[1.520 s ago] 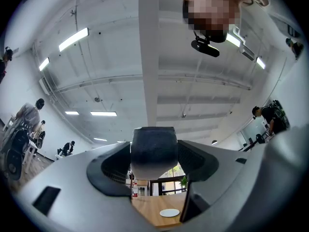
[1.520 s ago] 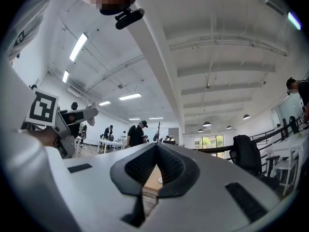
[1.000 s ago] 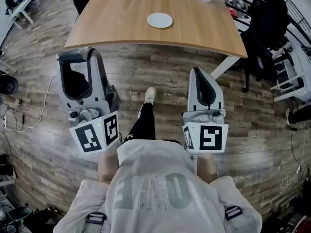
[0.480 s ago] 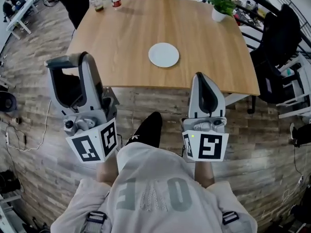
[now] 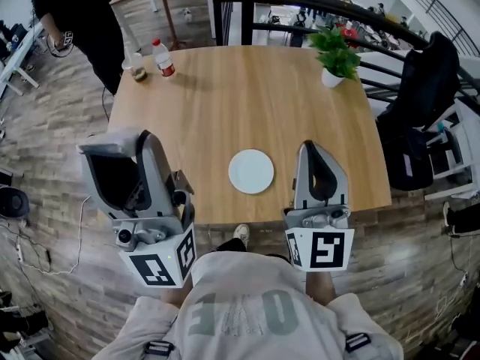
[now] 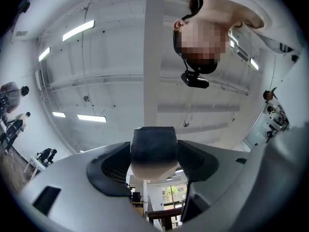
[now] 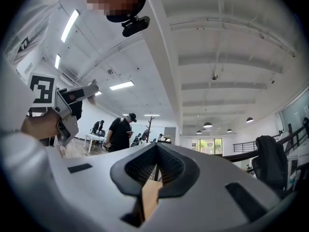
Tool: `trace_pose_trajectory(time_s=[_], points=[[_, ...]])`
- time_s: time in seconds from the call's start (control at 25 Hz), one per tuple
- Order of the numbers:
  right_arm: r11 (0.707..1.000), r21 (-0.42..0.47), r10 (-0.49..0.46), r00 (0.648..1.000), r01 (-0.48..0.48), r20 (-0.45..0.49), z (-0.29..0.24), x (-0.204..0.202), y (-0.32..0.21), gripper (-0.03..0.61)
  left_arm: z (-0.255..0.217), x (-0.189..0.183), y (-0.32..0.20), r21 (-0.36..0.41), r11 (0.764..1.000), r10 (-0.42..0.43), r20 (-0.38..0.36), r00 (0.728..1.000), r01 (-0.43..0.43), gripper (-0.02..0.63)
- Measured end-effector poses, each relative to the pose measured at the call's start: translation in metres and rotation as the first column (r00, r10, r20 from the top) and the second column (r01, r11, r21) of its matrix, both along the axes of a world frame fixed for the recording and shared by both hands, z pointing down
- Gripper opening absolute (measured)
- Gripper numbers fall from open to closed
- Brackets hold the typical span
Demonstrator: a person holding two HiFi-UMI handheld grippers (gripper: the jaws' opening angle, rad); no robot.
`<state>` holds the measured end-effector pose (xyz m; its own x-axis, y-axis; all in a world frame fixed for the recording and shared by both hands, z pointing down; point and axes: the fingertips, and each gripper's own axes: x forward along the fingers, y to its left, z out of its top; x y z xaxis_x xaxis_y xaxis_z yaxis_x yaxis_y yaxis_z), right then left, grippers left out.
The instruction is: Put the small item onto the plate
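Note:
A small white plate (image 5: 251, 171) lies on the wooden table (image 5: 225, 103) near its front edge. My left gripper (image 5: 120, 163) is held over the table's front left corner, left of the plate. Its jaws point up and are shut on a small dark block (image 6: 153, 149) with a pale lower part, which fills the space between the pads. My right gripper (image 5: 319, 160) is just right of the plate, over the table's edge. It is shut, with nothing in it, and only a thin slit (image 7: 150, 197) shows between its jaws.
A red-capped bottle (image 5: 163, 57) and a cup (image 5: 136, 70) stand at the table's far left, a potted plant (image 5: 337, 55) at the far right. A person in black (image 5: 75, 13) stands beyond the left corner. A black chair (image 5: 424, 88) is on the right.
I have walked up to the table: the plate has come from far ahead to between the two grippers. Both grippers keep the same pose and state.

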<state>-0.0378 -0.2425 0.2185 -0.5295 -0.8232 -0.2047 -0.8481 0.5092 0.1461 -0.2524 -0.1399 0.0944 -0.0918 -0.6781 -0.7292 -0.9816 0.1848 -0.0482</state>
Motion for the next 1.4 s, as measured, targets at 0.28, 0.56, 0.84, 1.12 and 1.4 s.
trace_pose_trajectory(time_s=[0.28, 0.56, 0.84, 1.12, 1.4], points=[[0.999, 0.011, -0.038, 0.999, 0.038, -0.033, -0.008, -0.011, -0.039, 0.017, 0.019, 0.014, -0.051, -0.085, 0.996, -0.002, -0.003, 1.0, 0.002, 0.308], [0.996, 0.017, -0.086, 0.995, 0.087, -0.05, -0.005, -0.004, -0.053, 0.017, 0.029, 0.031, -0.065, -0.095, 0.995, -0.025, -0.022, 0.999, 0.022, 0.308], [0.994, 0.03, -0.101, 0.995, 0.102, -0.025, -0.015, -0.003, -0.061, 0.017, 0.04, 0.038, -0.09, -0.145, 0.989, -0.011, -0.04, 0.999, 0.005, 0.308], [0.994, 0.01, -0.104, 0.993, 0.105, -0.045, -0.006, -0.002, -0.062, 0.017, 0.07, 0.049, -0.123, -0.299, 0.953, 0.046, -0.033, 0.998, -0.053, 0.308], [0.997, -0.02, -0.071, 0.996, 0.07, -0.061, 0.007, 0.004, -0.063, 0.017, 0.105, 0.065, -0.157, -0.474, 0.871, 0.133, -0.028, 0.991, -0.13, 0.308]])
